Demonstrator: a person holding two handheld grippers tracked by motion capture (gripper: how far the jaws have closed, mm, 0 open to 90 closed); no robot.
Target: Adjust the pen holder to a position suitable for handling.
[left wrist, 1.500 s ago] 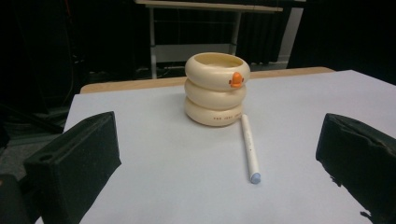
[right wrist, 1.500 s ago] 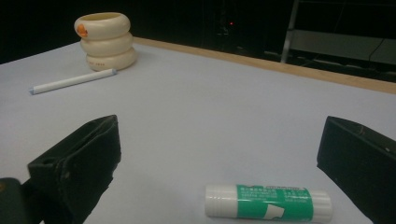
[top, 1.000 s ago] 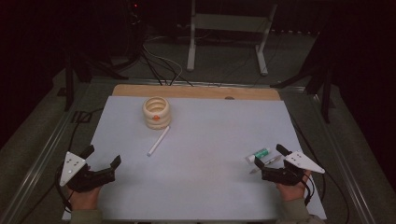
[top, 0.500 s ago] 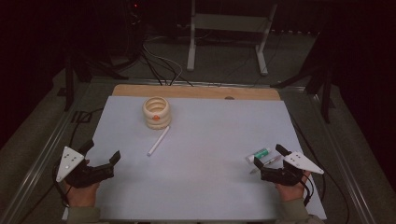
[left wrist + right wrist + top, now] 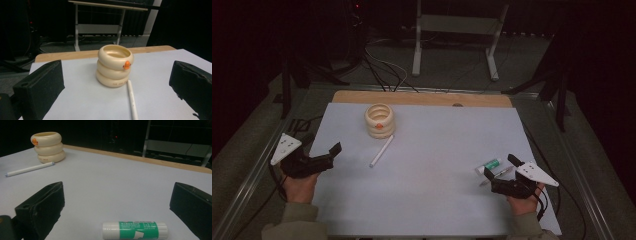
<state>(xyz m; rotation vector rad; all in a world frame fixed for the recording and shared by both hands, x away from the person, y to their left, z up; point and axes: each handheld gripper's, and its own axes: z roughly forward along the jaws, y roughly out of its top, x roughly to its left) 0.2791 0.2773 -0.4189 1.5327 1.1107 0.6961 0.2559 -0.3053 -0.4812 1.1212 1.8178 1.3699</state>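
A cream holder [image 5: 380, 120] made of three stacked rings with an orange dot stands at the far left of the white table [image 5: 437, 200]. A white pen [image 5: 381, 151] lies just in front of it. My left gripper [image 5: 324, 152] is open at the table's left edge and points toward the holder [image 5: 115, 66] and pen [image 5: 132, 100]. Nothing sits between its fingers [image 5: 40, 87]. A green-and-white glue stick [image 5: 488, 165] lies near the right edge. My right gripper [image 5: 501, 169] is open just behind the glue stick [image 5: 135, 230], which lies crosswise between the jaws, untouched.
A wooden strip [image 5: 422, 97] runs along the table's far edge. Beyond it, on the dark floor, are a metal stand [image 5: 454, 45] and cables [image 5: 382, 70]. The holder [image 5: 48, 147] and pen [image 5: 28, 169] appear far left in the right gripper view.
My left gripper has moved forward along the table's left edge, toward the holder. The right gripper has barely shifted. Both stay open.
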